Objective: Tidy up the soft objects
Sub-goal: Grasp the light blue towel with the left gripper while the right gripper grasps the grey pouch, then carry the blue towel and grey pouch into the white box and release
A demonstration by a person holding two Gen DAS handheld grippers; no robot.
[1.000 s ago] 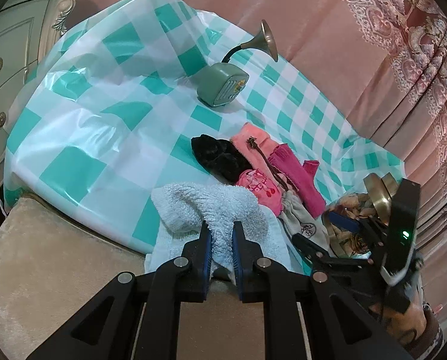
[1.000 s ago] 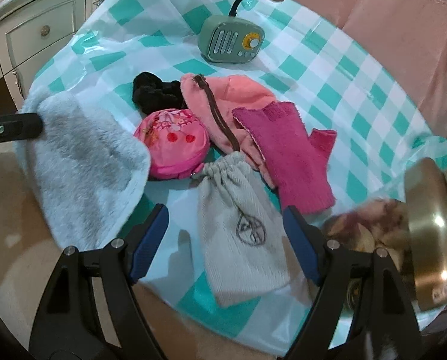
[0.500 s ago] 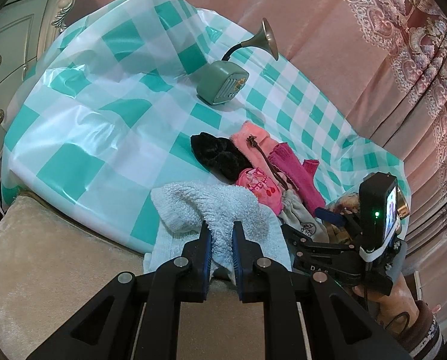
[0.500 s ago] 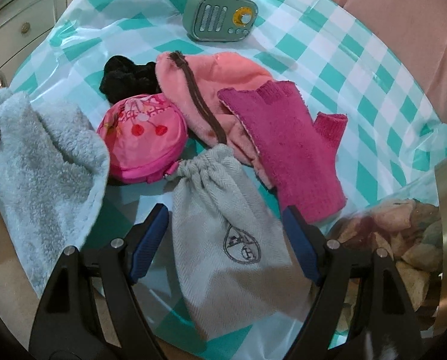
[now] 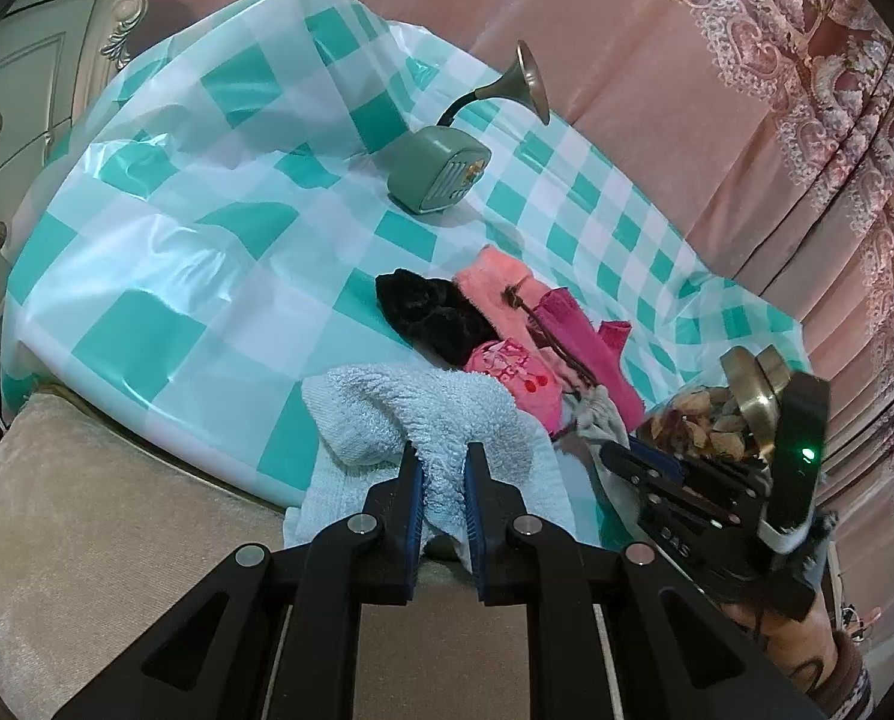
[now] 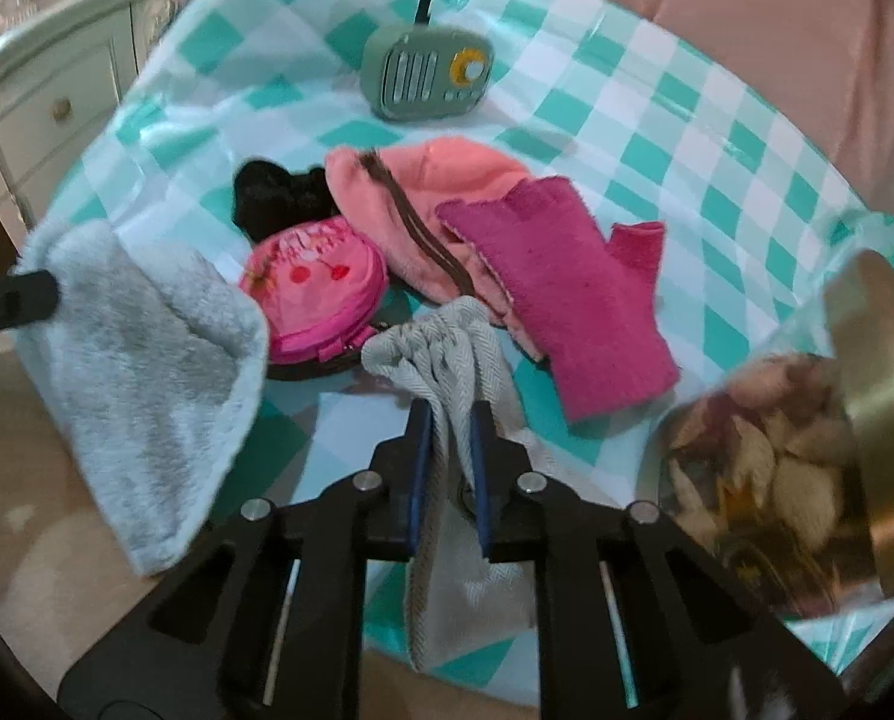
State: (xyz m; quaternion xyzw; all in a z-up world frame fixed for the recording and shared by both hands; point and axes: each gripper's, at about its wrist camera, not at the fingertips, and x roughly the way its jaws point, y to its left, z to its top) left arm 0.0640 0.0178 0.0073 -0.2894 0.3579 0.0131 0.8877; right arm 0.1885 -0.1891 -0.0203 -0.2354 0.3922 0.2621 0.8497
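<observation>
Fluffy pale blue towel [image 5: 423, 414] is pinched tight in the left tool [image 5: 443, 483] at the checked cloth's [image 5: 165, 276] near edge. The right tool [image 6: 450, 441] squeezes the grey drawstring bag [image 6: 447, 336].

The wide left part of the checked cloth [image 5: 165, 228] lay bare, so a gripper could pass there. On the right a jar of dried petals [image 6: 771, 456] stood close beside the magenta glove [image 6: 573, 300]. Behind the heap the green radio [image 6: 429, 72] with its horn blocked the far side.
</observation>
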